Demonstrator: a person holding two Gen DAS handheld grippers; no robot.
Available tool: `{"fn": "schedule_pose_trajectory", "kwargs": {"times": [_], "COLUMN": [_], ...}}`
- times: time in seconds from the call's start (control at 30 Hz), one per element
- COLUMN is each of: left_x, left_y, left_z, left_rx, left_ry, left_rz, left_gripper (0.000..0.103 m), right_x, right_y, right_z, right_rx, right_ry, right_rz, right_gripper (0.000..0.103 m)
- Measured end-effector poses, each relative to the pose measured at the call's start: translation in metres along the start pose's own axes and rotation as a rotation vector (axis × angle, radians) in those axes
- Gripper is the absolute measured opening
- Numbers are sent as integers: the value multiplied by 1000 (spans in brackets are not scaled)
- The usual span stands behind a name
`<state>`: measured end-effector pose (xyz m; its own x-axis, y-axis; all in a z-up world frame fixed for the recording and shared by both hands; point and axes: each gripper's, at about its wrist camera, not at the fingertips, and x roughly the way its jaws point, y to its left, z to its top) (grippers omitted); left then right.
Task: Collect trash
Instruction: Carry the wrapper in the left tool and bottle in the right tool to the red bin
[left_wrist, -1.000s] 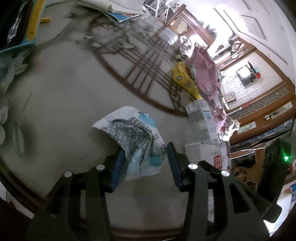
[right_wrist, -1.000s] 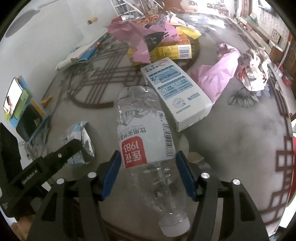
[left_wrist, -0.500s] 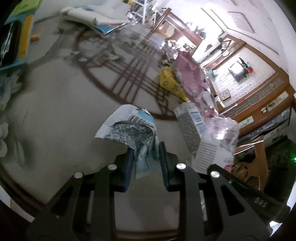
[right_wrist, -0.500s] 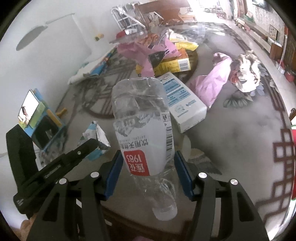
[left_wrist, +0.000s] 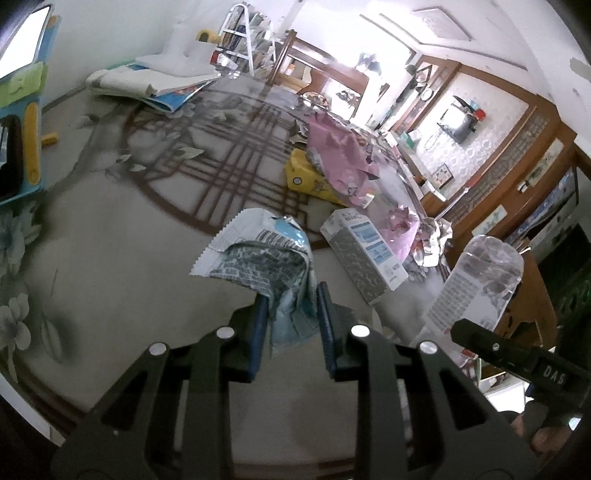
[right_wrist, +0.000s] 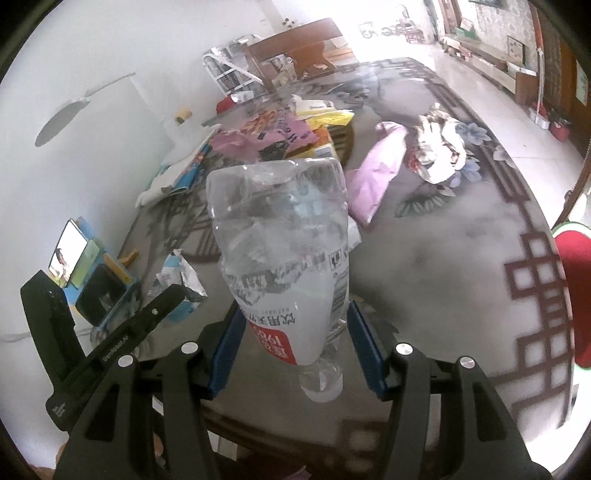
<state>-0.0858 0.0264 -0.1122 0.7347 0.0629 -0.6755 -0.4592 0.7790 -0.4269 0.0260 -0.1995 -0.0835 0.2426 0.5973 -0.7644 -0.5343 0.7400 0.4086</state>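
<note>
The right gripper (right_wrist: 293, 349) clamps a crushed clear bottle (right_wrist: 284, 254) between its blue pads, cap end nearest the camera, base pointing far. Its white-and-red label reads "1983" beside Chinese characters, upside down in this view. The left gripper (left_wrist: 290, 319) pinches a crumpled blue-and-white wrapper (left_wrist: 266, 254), held above the table (left_wrist: 110, 258); its print is too creased to read. Right of the wrapper lies a white carton (left_wrist: 364, 254) with blue panels, writing illegible. Farther off sit pink bags (left_wrist: 338, 158) and a yellow box (left_wrist: 306, 179).
</note>
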Motion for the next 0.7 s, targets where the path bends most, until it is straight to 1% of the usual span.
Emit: {"fn": "schedule_pose_trajectory", "kwargs": {"times": [0.17,0.33,0.53,0.7], "left_x": [1,3,1,-3], "left_y": [-6,-12,-32,-53], "left_z": [-3,-7,-11,-15], "left_rx": [31,62,114,166], "left_ry": [0,6,0,-14], "left_rz": [16,26,5,-20], "left_gripper": [25,25,25,25], "right_x": [-4,-13,-26,-44], "right_y": [-9,-11,-18,-26], "right_z": [-3,-4,-3,-1], "right_rx": [41,43,59,67], "right_ry": [-13,-31,-66,-110], "right_rz": [15,27,42,36], "right_gripper": [55,55,55,55]}}
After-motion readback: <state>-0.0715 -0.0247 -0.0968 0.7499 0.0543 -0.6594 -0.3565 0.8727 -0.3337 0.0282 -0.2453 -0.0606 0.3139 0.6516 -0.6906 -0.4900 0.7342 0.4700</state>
